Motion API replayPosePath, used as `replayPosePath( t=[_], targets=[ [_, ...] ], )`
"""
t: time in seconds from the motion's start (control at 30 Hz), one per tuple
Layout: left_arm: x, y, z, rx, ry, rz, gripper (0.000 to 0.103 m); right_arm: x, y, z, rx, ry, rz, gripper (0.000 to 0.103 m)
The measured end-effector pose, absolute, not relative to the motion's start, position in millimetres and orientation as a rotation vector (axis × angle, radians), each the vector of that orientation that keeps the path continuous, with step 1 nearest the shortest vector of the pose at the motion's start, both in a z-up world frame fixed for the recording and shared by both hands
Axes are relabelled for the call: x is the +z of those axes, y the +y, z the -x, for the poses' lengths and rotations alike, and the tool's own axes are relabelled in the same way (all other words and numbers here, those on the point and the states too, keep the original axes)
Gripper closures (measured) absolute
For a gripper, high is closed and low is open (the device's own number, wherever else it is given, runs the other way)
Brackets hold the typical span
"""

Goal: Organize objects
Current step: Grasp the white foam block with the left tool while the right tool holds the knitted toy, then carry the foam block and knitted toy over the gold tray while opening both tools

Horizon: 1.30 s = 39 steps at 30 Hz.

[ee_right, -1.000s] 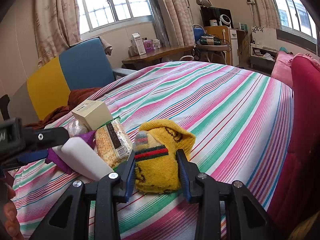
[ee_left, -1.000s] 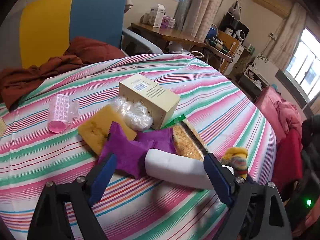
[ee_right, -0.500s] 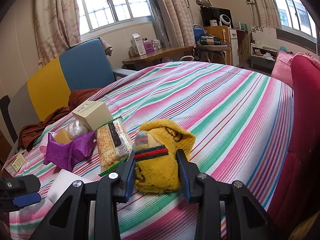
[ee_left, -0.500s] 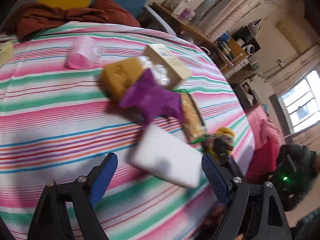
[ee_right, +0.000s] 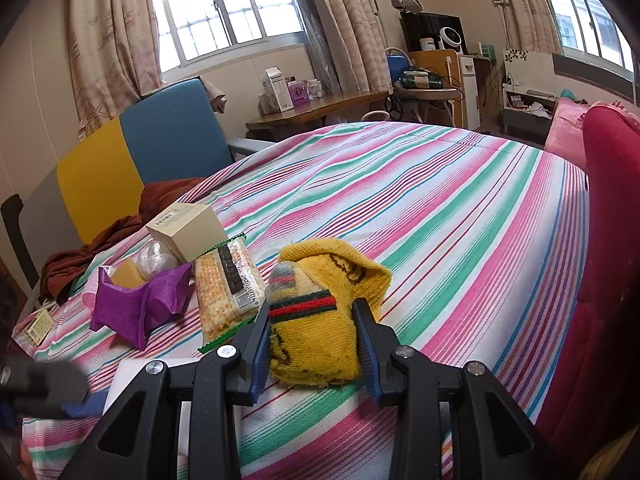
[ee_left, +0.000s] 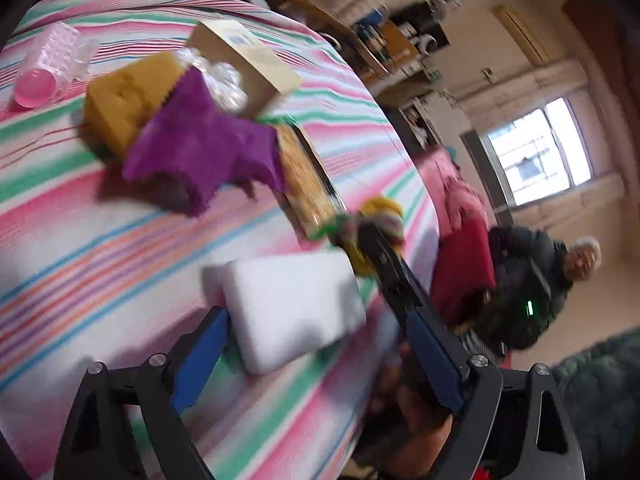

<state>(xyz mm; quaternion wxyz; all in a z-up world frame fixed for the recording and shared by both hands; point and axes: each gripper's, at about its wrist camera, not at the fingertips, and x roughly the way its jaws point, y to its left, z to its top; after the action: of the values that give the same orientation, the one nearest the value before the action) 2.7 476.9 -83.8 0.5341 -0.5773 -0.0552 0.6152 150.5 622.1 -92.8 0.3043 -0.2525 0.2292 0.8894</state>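
My right gripper (ee_right: 312, 340) pinches the yellow knit sock (ee_right: 320, 320), both pads pressed into its sides; it rests on the striped bedspread (ee_right: 440, 220) near the front edge. Just left of it lies the cracker packet (ee_right: 228, 284), then the purple cloth (ee_right: 140, 304), yellow sponge (ee_left: 128, 96) and cream box (ee_right: 186, 230), bunched together. My left gripper (ee_left: 320, 344) is spread wide around the white foam block (ee_left: 292, 308), its left pad touching the block's end, the right pad clear of it. View blurred. Pink roller (ee_left: 44, 68) sits apart.
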Motion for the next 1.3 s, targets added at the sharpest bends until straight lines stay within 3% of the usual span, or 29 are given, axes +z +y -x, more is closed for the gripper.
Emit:
replayPosePath(
  t=[0.13,0.27,0.4,0.5,0.57,0.7,0.8,1.3],
  targets=[
    [-63.9,462.9,-14.1,1.608,0.059,1.237,0.013,-92.9,622.2,-150.6,2.356,0.608,0.668,0.066],
    [-37.8,480.2,-18.6,1.733,0.308,0.965,0.0,-92.9,622.7,-150.9,2.358,0.612,0.666,0.066],
    [-47.4,508.7,-52.1,1.631,0.715,0.757,0.0,-93.3,624.9,-150.2,2.365,0.63,0.662,0.066],
    [-66.2,514.9,-58.4,1.548,0.848,0.686,0.0,-93.6,625.1,-150.4,2.365,0.629,0.662,0.066],
    [-77.2,520.2,-54.0,1.504,0.852,0.722,0.001,-93.8,625.1,-150.4,2.365,0.63,0.661,0.066],
    [-88.0,519.2,-36.8,1.457,0.713,0.836,0.022,-93.9,625.0,-150.5,2.364,0.629,0.661,0.066],
    [-88.4,508.4,-37.6,1.483,0.674,0.792,0.028,-94.3,625.3,-150.3,2.365,0.63,0.661,0.066],
    [-85.3,434.8,-42.8,1.829,0.563,0.827,0.033,-87.6,614.9,-148.8,2.375,0.572,0.687,0.066]
  ],
)
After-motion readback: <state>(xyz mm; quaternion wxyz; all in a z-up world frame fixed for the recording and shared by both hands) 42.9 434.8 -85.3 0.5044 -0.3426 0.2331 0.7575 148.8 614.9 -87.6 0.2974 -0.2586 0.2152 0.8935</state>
